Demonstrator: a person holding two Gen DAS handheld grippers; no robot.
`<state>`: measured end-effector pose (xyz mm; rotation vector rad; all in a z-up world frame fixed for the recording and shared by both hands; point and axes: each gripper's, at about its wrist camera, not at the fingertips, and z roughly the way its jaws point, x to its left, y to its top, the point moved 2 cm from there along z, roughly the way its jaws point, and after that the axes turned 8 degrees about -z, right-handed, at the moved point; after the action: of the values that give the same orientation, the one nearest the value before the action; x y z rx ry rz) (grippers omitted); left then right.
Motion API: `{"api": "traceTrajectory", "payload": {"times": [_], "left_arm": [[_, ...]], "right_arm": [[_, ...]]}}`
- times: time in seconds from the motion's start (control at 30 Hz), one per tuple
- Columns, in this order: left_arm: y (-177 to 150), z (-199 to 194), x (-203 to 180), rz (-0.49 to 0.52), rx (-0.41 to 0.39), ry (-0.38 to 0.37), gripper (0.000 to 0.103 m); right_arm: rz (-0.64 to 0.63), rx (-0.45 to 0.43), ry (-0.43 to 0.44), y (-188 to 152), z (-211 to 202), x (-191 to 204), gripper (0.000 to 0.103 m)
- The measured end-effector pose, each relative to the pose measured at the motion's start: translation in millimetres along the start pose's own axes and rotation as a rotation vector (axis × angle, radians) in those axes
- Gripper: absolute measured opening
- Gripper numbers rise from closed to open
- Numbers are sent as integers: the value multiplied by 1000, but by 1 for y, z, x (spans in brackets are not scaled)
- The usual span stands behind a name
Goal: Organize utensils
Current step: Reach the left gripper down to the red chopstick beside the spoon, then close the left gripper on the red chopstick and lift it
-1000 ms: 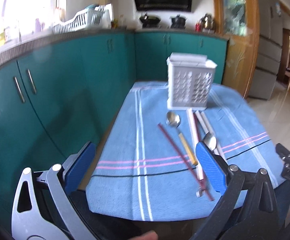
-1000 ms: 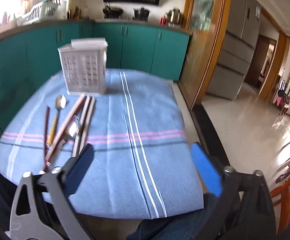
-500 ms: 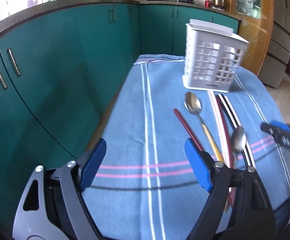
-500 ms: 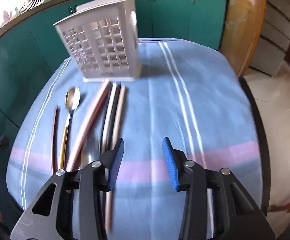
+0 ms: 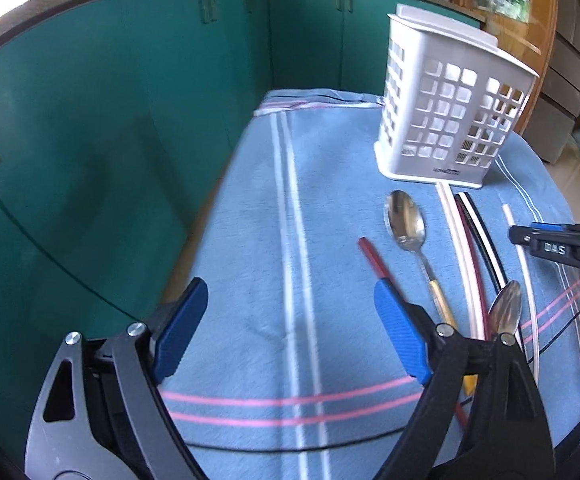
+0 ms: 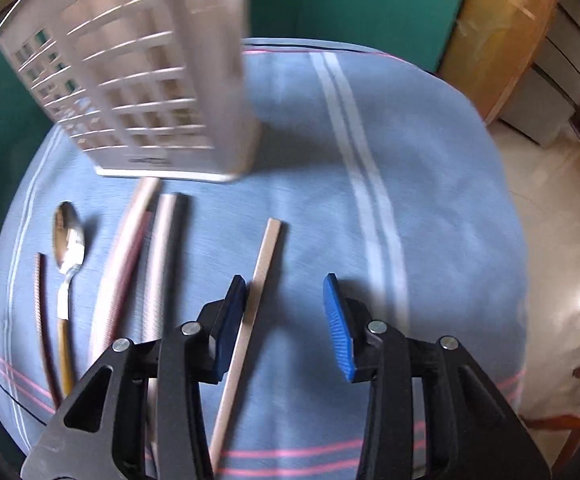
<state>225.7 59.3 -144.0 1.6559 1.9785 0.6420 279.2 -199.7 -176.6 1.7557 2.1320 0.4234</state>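
A white slotted utensil holder (image 5: pixel 450 112) stands upright on the blue cloth; it also shows in the right wrist view (image 6: pixel 138 80). In front of it lie a gold-handled spoon (image 5: pixel 408 228), a second spoon (image 5: pixel 504 316), a dark red chopstick (image 5: pixel 374 260) and several white, red and black chopsticks (image 5: pixel 470 252). My left gripper (image 5: pixel 286 332) is open and empty over the cloth, left of the utensils. My right gripper (image 6: pixel 286 324) is open low over the cloth, a lone pale chopstick (image 6: pixel 258 280) against its left finger. The right gripper also shows in the left wrist view (image 5: pixel 546 240).
The table carries a blue cloth (image 5: pixel 274 240) with white and pink stripes. Teal cabinets (image 5: pixel 90 120) stand close along its left edge and behind it. A wooden door frame (image 6: pixel 490 40) and tiled floor (image 6: pixel 562 184) lie to the right.
Both grippers have moved forward and lower over the table. The right gripper has closed in on the utensils, and one pale chopstick now lies apart from the others, by its left finger.
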Motion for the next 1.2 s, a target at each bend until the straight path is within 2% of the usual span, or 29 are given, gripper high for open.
{"api": "traceTrajectory", "payload": {"times": [0.13,0.23,0.27,0.3,0.43,0.53,0.67,0.73,0.77,0.8,0.83,0.87,0.93,1.03,1.2], "left_arm": [[12,27,-22,14,100,-95,83],[19,44,-36,34,161,-115,63],[21,53,-41,41,190,-98,50],[23,59,-43,43,213,-86,41],[30,73,-56,60,264,-49,41],[32,76,-62,104,299,-11,48],[37,79,-65,113,350,-10,48],[40,80,-66,118,371,-9,47],[42,82,-67,123,379,-14,44],[43,82,-69,127,384,-18,36],[44,82,-69,130,386,-20,30],[46,82,-70,129,392,-23,16],[47,82,-69,115,404,-43,12],[46,79,-67,86,414,-87,8],[54,44,-67,73,335,-129,6]], "right_arm": [[32,3,31,-6,-2,-15,40],[17,6,21,-2,-3,-17,40],[7,7,23,-1,-4,-16,40],[1,6,25,1,-4,-15,40],[-12,11,34,3,-5,-11,37],[-3,47,56,11,4,-19,37],[-13,89,80,18,8,-23,36],[-23,110,85,24,11,-26,30],[-31,118,92,28,13,-26,27],[-34,125,98,31,14,-26,18],[-39,134,101,34,15,-26,13],[-45,141,112,37,16,-25,13],[-51,147,152,50,21,-24,9],[-59,106,145,52,10,-16,7],[-63,-7,159,62,-40,-13,7]]}}
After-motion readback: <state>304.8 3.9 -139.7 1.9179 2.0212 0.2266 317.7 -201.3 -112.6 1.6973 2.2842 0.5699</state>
